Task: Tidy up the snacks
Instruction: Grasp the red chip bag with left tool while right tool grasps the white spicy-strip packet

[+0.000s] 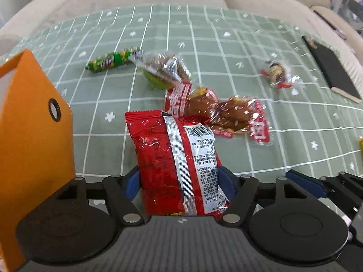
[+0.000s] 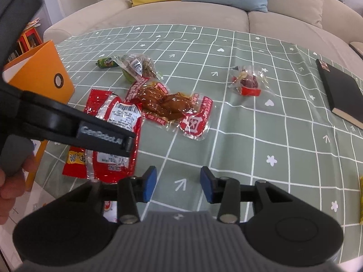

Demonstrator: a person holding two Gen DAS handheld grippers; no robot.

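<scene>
The crinkly red foil snack packet with a silver seam and white label (image 1: 179, 158) lies between the blue pads of our left gripper (image 1: 178, 184), on the green checked tablecloth (image 2: 272, 136) just beside the orange cardboard box (image 1: 34, 124). We judge the jaws wide and not squeezing: the left pad shows a gap, and we cannot tell whether the right pad touches. The risk is plain: slick foil could slide out or buckle if we close off-centre, and lifting could drag the clear-and-red packet of brown glazed meat (image 2: 170, 108) touching its far end. Our right gripper (image 2: 178, 184) hangs part-open over bare cloth, holding nothing.
</scene>
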